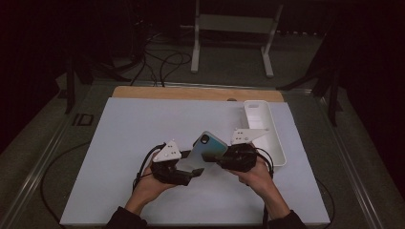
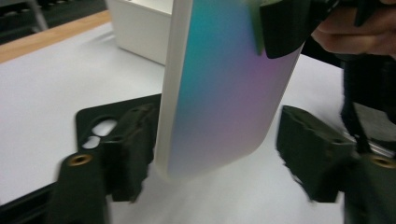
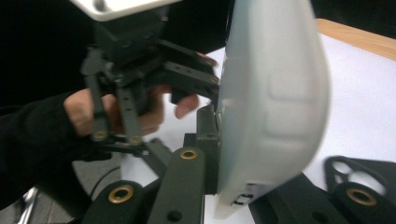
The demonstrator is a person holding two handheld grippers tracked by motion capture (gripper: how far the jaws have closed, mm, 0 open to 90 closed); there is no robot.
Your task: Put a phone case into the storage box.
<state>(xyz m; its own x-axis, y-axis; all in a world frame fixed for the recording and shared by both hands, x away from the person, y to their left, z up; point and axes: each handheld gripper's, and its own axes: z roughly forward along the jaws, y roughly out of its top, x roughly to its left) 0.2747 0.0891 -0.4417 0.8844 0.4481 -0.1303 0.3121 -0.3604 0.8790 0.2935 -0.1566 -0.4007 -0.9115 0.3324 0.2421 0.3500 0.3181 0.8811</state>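
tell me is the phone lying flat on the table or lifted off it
Lifted. The phone is held tilted above the table by the right claw, with its lower end between the left claw's jaws.

text: none legible | labels: none | brands: none | numbers: none

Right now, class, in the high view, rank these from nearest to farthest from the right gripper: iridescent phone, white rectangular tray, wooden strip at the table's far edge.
1. Iridescent phone, in the right gripper.
2. White rectangular tray, right side.
3. Wooden strip, far edge.
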